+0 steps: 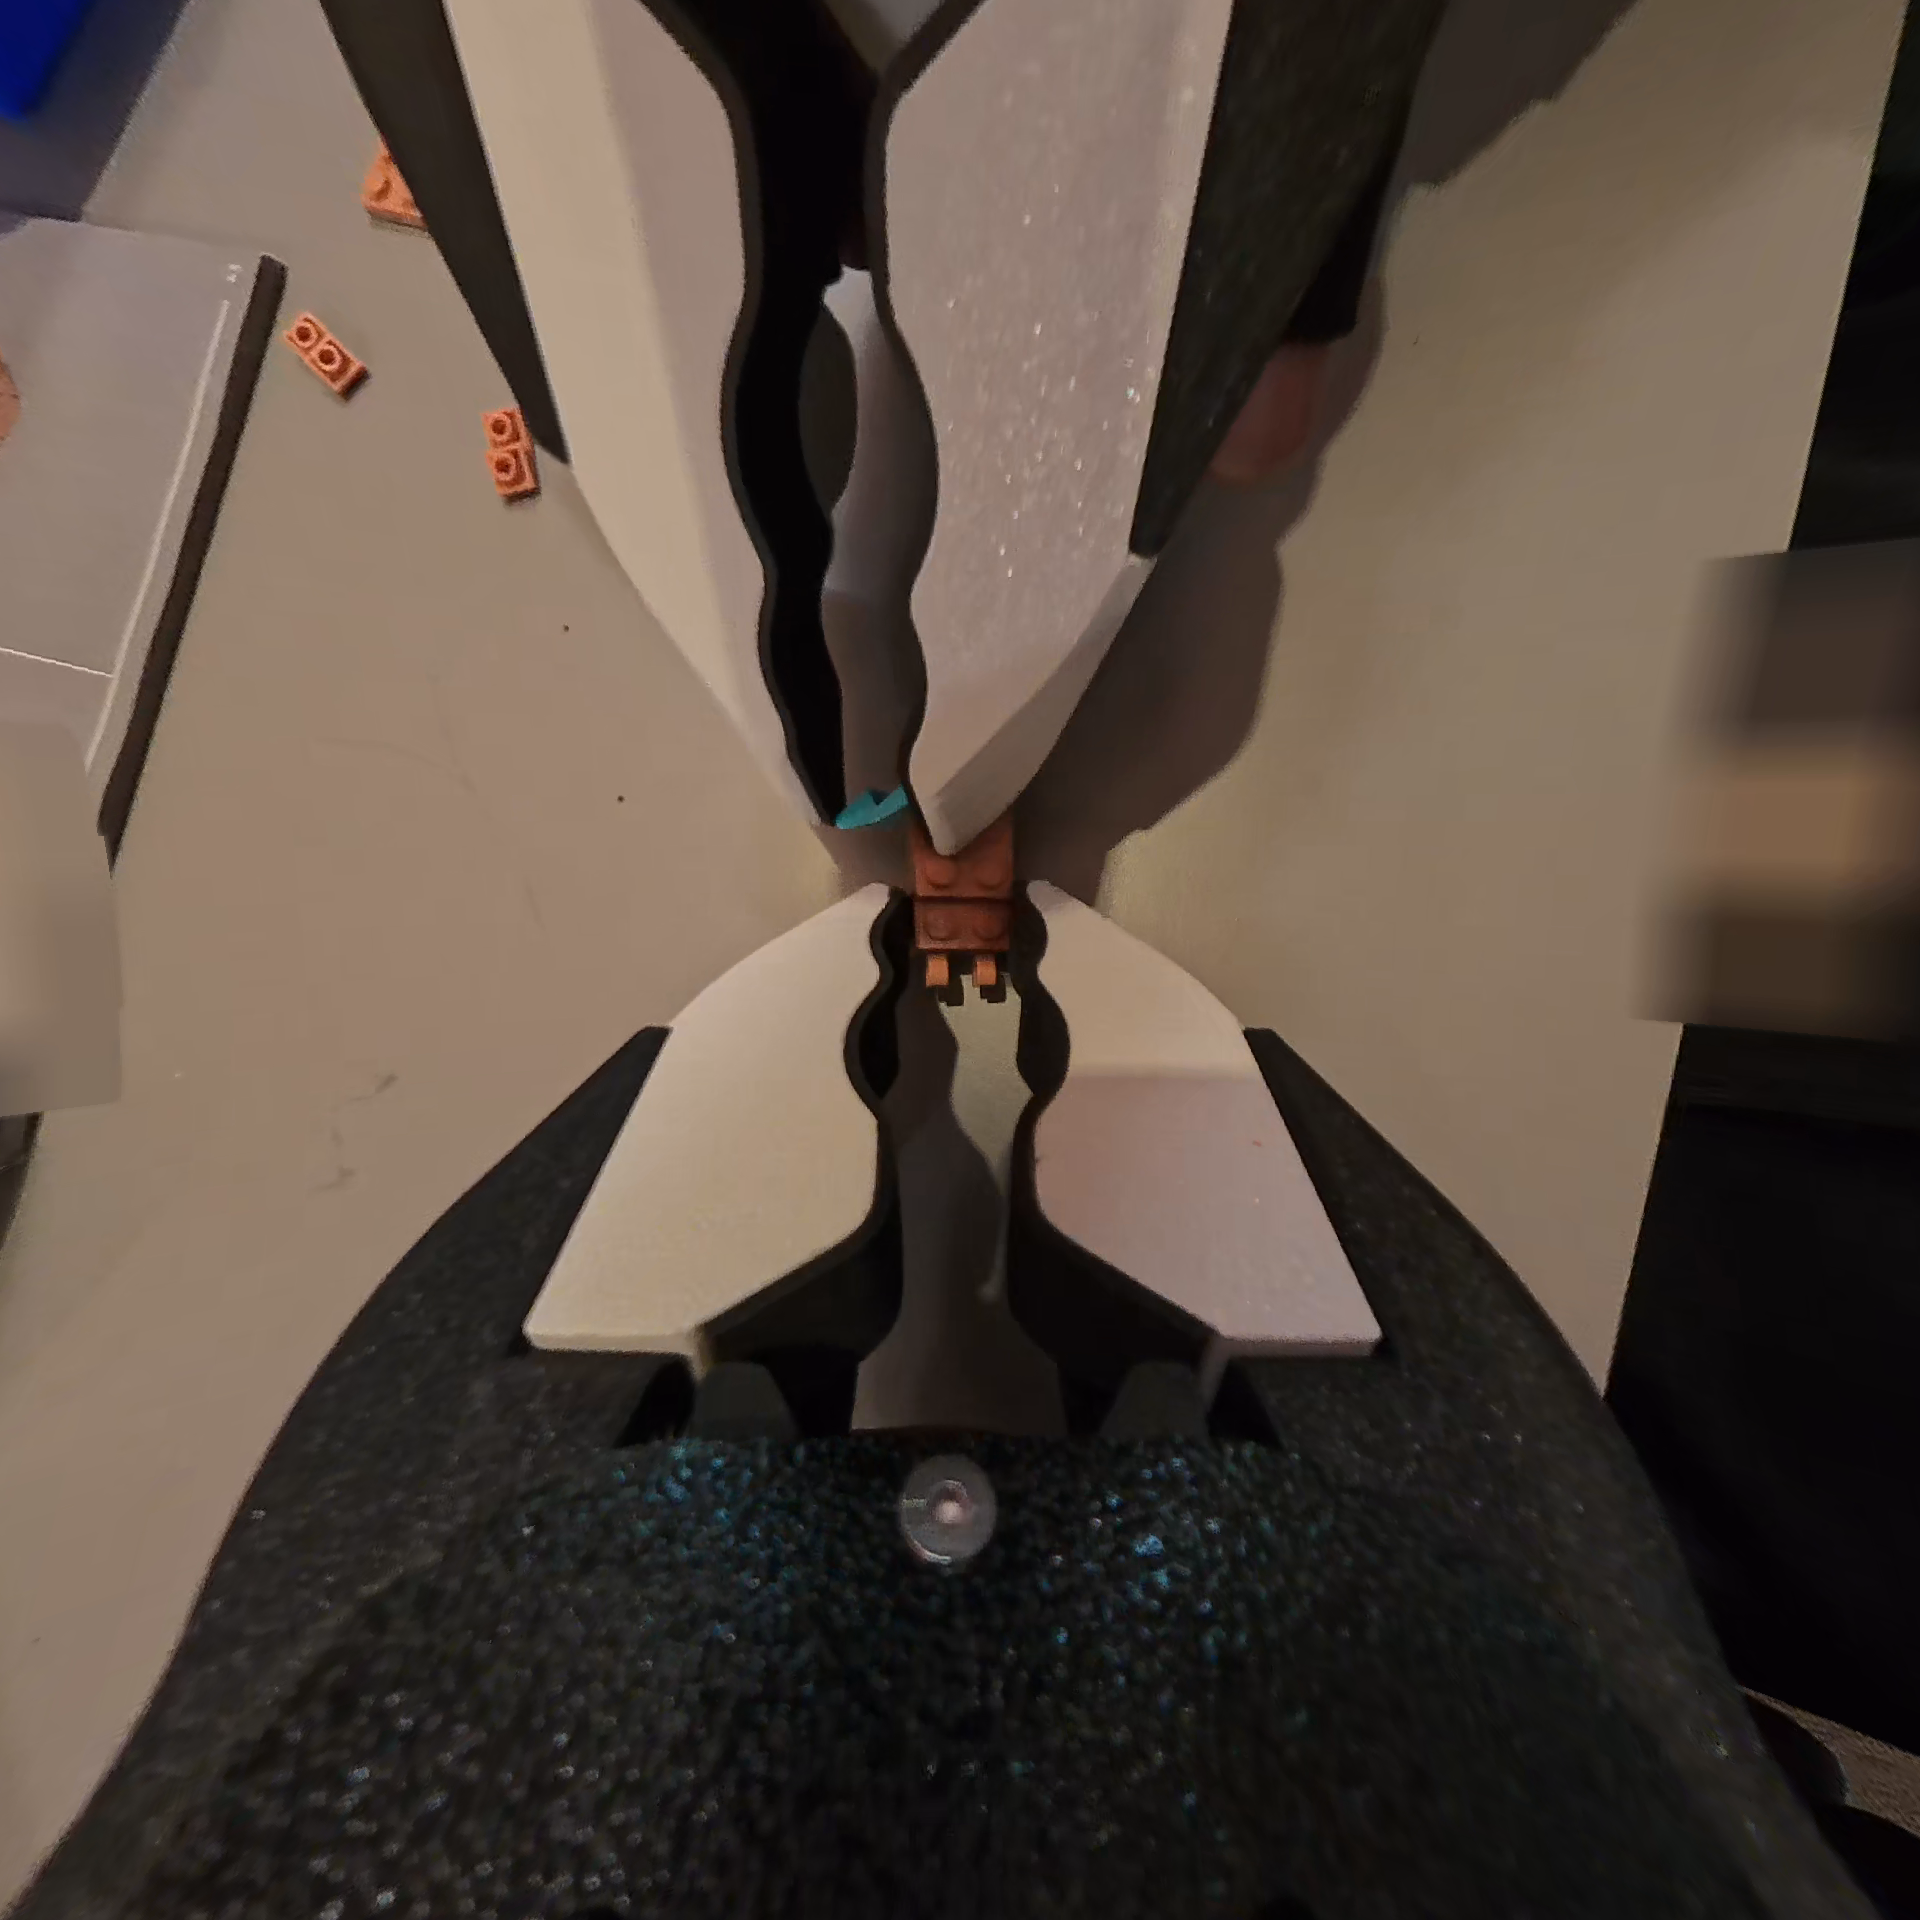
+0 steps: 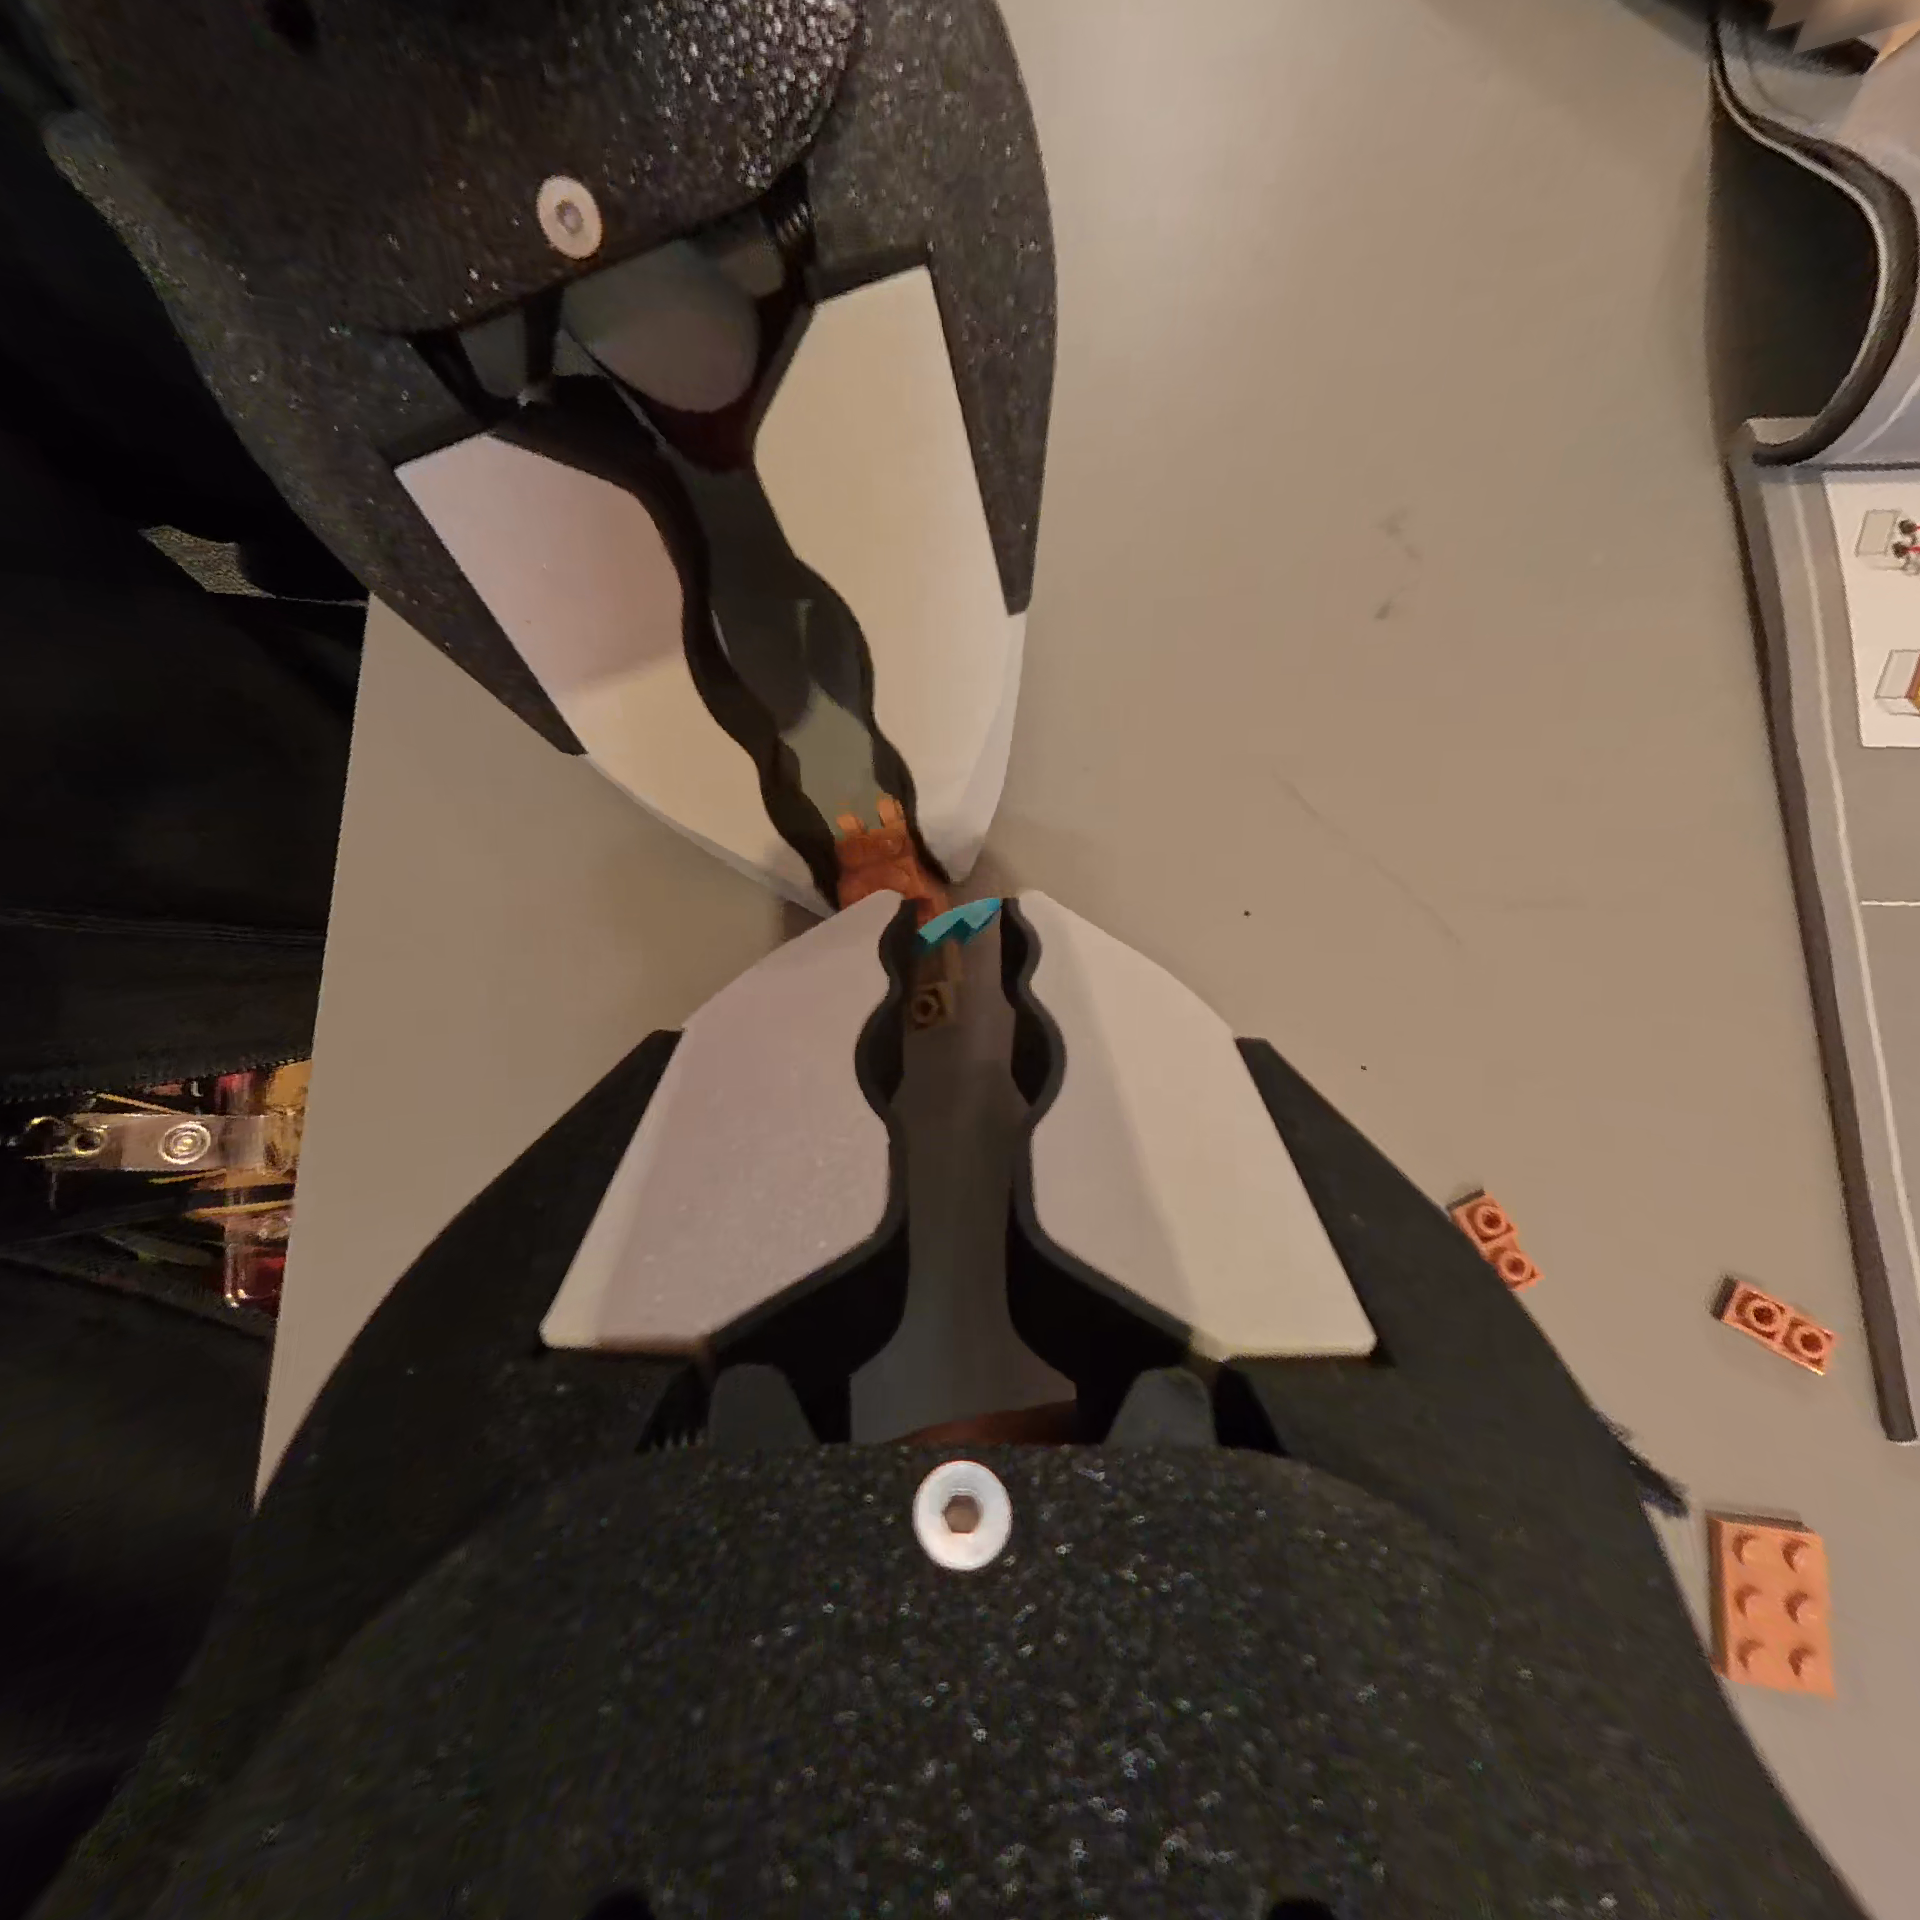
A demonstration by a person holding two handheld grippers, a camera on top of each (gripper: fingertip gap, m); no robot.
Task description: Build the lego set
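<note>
table (image 2: 1351, 520): pale grey | on it: orange plates (image 2: 1775, 1340), six-stud orange plate (image 2: 1771, 1626), grey booklet (image 2: 1829, 831)

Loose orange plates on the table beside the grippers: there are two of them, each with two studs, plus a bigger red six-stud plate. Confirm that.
Not quite: the six-stud plate is orange, not red, as the right wrist view shows. The two two-stud plates on the table are as you say.

Dim, warm indoor light from above; soft shadows cast on the grey table (image 1: 416, 831) beneath the grippers. Strong wide-angle bending toward edges. Slight motion blur on far fingers; near housing speckled with glare.
</note>
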